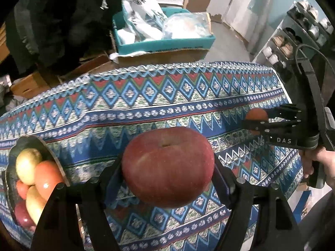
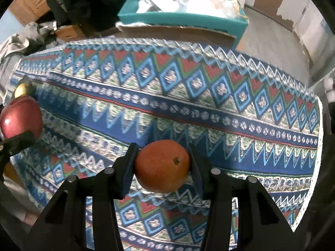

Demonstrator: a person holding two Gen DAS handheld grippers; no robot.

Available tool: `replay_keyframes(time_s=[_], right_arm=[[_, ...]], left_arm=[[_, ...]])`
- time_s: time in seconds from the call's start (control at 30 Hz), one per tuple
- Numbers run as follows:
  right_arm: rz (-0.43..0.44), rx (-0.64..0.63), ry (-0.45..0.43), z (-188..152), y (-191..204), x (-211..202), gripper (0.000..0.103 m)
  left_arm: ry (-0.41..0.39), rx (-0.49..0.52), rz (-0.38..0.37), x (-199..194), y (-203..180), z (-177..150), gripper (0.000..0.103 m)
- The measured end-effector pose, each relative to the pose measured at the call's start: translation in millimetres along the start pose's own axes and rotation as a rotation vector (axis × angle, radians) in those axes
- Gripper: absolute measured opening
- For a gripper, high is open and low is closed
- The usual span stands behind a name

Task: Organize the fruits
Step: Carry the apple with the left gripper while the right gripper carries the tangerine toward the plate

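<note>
1. Red apple (image 1: 167,167) clamped between both pads of left gripper (image 1: 167,179), stem dimple up, lifted clear above the patterned tablecloth (image 1: 146,108).
2. Same apple seen from right wrist cam at far left edge (image 2: 21,117), w/ one black finger under it.
3. Orange (image 2: 162,165) pinched in right gripper (image 2: 162,167), pads tight on both sides, stem nub facing up-right; held above the cloth (image 2: 188,104) (not resting on it).
4. From left cam, orange (image 1: 256,115) only partly visible behind right gripper's (image 1: 270,121) black fingers at right edge of table; person's hand (image 1: 322,163) on that gripper's handle.
5. Dark bowl (image 1: 56,161) at left edge of table, near left gripper, holding several fruits: yellow-green apple (image 1: 28,165) on top, orange-red one just beside it, more below (kinds hard to tell).
6. Beyond table's far edge: teal box (image 1: 163,41) stuffed w/ white plastic bags, sitting on cardboard.
7. Far right, bkgd: shelf rack (image 1: 293,37) w/ shoes.
</note>
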State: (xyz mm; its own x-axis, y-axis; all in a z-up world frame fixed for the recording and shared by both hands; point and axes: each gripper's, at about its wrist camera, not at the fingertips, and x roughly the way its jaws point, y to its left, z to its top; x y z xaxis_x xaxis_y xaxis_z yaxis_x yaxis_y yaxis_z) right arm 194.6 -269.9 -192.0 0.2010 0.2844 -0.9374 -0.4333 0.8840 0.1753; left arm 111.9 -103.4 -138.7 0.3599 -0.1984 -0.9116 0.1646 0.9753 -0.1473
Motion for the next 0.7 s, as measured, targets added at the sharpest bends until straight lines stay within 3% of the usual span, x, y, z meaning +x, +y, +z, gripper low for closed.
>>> replay_keyframes(time_s=[0.23, 0.7], right_arm=[[0.053, -0.052, -0.058, 21.4, 41.0, -27.7, 0.047], [0.164, -0.163, -0.107, 24.3, 114.7, -61.5, 0.047]], left_arm=[[-0.04, -0.008, 0.022, -33.1, 19.5, -11.5, 0.077], [-0.078, -0.093, 0.071, -88.4, 87.9, -50.9, 0.077]])
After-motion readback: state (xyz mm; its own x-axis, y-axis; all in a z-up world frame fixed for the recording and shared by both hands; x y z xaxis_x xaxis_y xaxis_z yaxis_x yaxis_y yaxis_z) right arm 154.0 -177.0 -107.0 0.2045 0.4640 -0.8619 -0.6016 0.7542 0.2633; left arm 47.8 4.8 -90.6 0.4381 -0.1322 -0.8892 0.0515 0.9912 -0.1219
